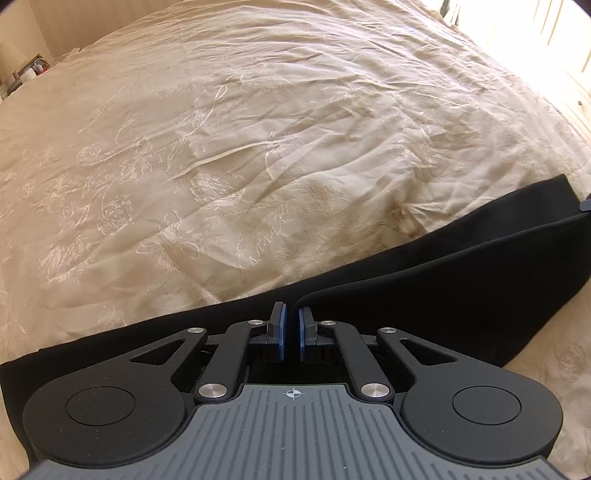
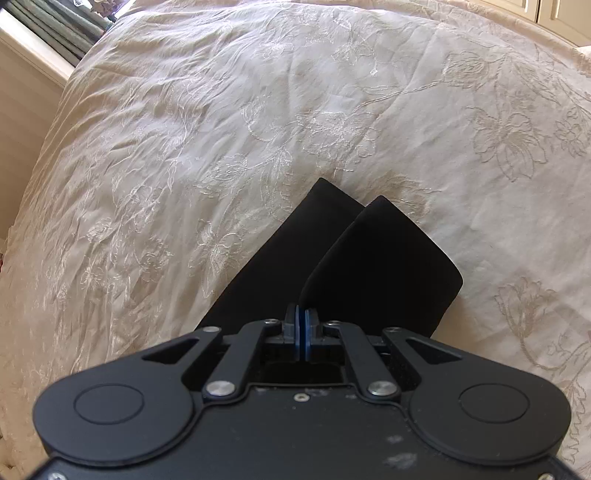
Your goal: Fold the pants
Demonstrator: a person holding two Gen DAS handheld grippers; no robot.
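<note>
The black pants lie along the near edge of the bed, spread on the cream embroidered bedspread. In my left view they run as a dark band from the near left corner out to the far right, with an upper layer of cloth lifted and curling just ahead of my left jaws. In my right view, the two leg ends point away from me, one lying partly over the other, their hems not quite lined up.

My left jaws stand nearly together, with a thin gap between the blue pads. The curled edge of black cloth runs right up to them, so I judge I am pinching a layer of the pants, though the fabric inside the gap is too dark to make out. My right jaws are pressed fully together just over the near part of the legs. They seem to clamp the cloth too, but the actual bite is hidden below the pads.

As I judge it, the fold is at an early-to-middle stage. The legs are already laid one on the other lengthwise. The crosswise fold is not yet done, nor is the final smoothing.

Beyond the pants the bedspread is wrinkled and bare. A bright window sits at far left in my right view.
</note>
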